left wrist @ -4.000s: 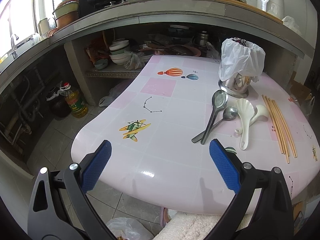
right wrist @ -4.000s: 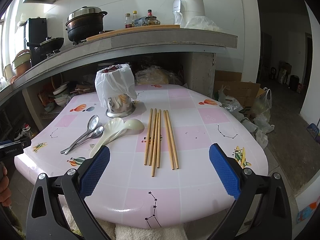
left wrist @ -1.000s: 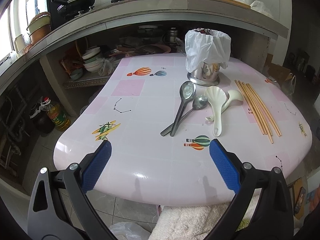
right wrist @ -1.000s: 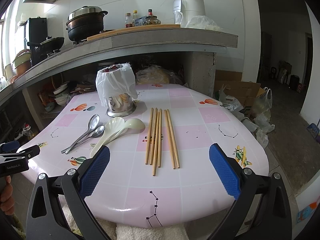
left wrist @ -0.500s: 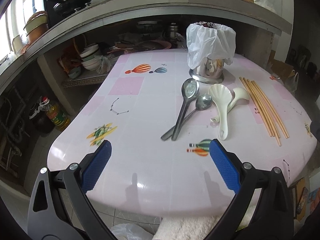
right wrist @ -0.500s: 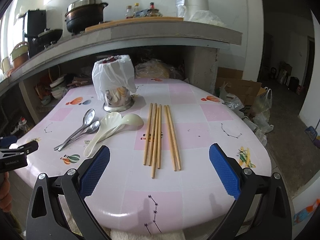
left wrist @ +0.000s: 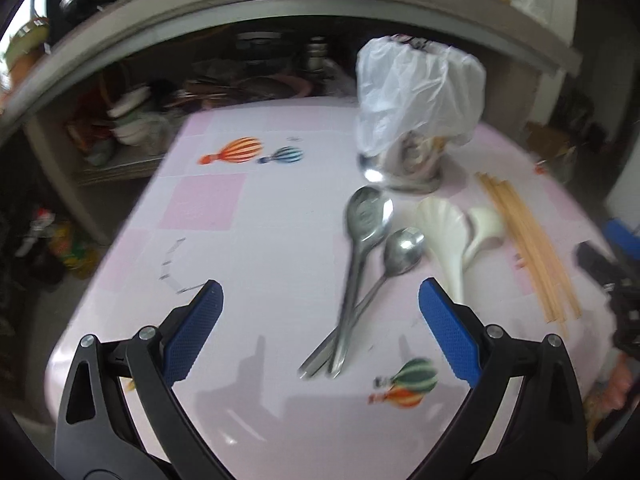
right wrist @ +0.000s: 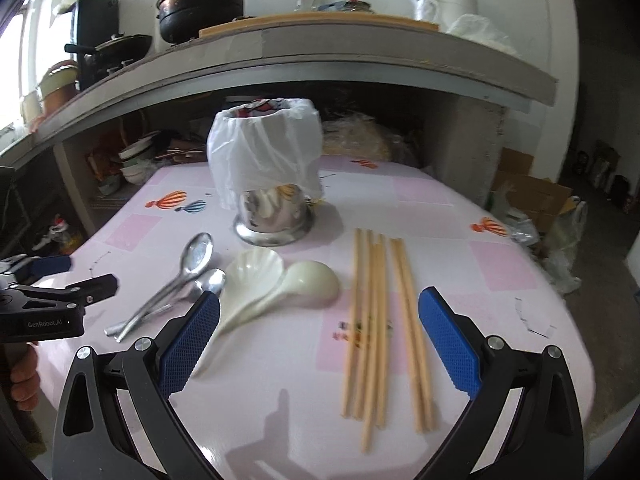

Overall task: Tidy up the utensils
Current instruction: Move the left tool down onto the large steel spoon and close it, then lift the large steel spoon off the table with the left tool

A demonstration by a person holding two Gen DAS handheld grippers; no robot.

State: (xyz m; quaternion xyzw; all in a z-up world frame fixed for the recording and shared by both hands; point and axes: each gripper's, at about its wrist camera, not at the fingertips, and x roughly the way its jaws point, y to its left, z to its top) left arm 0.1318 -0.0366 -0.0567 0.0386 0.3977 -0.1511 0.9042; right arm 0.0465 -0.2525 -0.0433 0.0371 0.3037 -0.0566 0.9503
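Nearby: holder (right wrist: pixel 269 184) (bag-covered) behind spoons (right wrist: pixel 176 284), chopsticks (right wrist: pixel 380 312).

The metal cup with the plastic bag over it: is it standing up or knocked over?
Standing up. The metal cup rests on its wide base on the table, mouth facing up, with the plastic bag draped over its rim.

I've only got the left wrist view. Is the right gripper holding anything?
Observer: No. The right gripper is open and empty, above the chopsticks.
Operator: What's on the counter above the table?
Observer: A lidded pot, cut off in your view.
Operator: Is anything inside the holder?
Observer: The right view shows the bag-lined holder with something red and white at its mouth; I can't tell what it is.
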